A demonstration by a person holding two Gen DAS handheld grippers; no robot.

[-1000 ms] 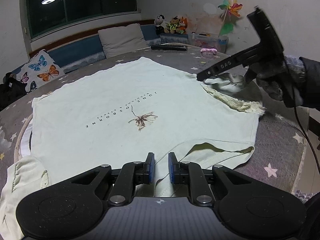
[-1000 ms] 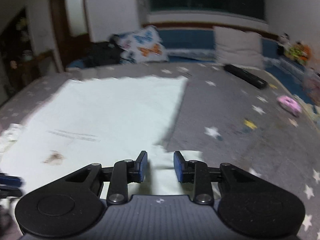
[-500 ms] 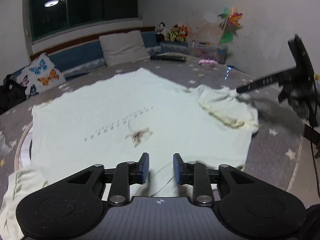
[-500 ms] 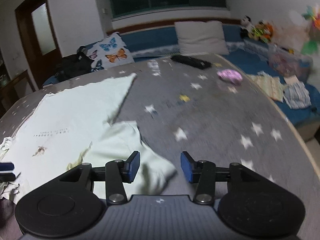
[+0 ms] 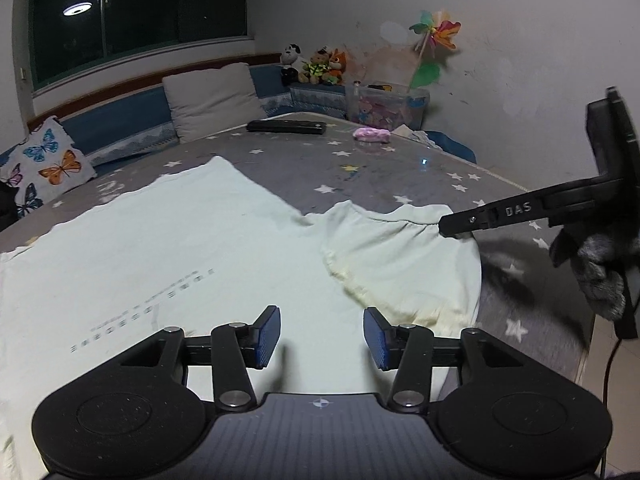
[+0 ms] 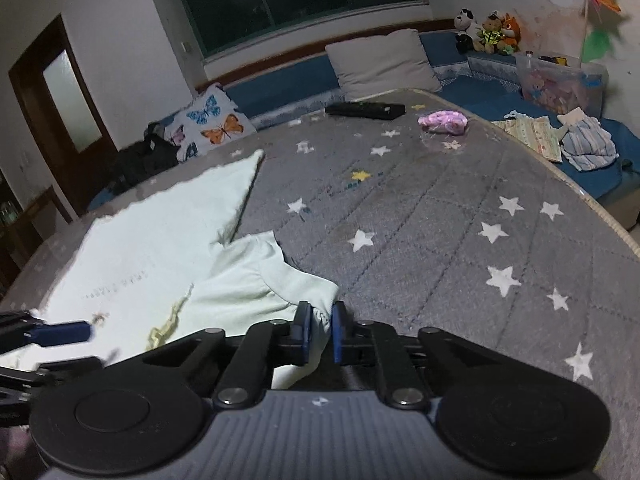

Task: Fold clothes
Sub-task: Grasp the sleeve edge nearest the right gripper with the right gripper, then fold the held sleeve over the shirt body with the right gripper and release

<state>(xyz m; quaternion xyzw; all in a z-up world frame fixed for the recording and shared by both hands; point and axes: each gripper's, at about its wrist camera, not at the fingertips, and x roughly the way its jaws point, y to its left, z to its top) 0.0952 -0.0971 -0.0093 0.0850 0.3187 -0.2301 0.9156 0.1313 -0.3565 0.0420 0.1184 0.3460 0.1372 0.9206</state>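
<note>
A pale cream T-shirt [image 5: 160,248] with a small dark print lies flat on the grey star-patterned bed [image 5: 380,168]. Its right sleeve [image 5: 400,256] is spread out to the right. My left gripper [image 5: 322,334] is open and empty, just above the shirt's near part. My right gripper [image 6: 319,334] is shut on the sleeve's edge [image 6: 320,316]; in the left wrist view its fingertips [image 5: 448,228] meet the sleeve's far corner. The shirt also shows in the right wrist view [image 6: 160,248], where one left gripper finger [image 6: 60,334] shows at the lower left.
A black remote [image 5: 286,127] and a pink bundle [image 5: 372,134] lie at the bed's far side. Pillows [image 5: 212,100], plush toys [image 5: 312,66] and a clear toy box [image 5: 386,108] line the back. The bed's edge [image 6: 580,196] drops off on the right.
My left gripper has opened wide and let go of the shirt. My right gripper, open half a second ago, has closed on the sleeve's edge and the sleeve now lies spread outward.
</note>
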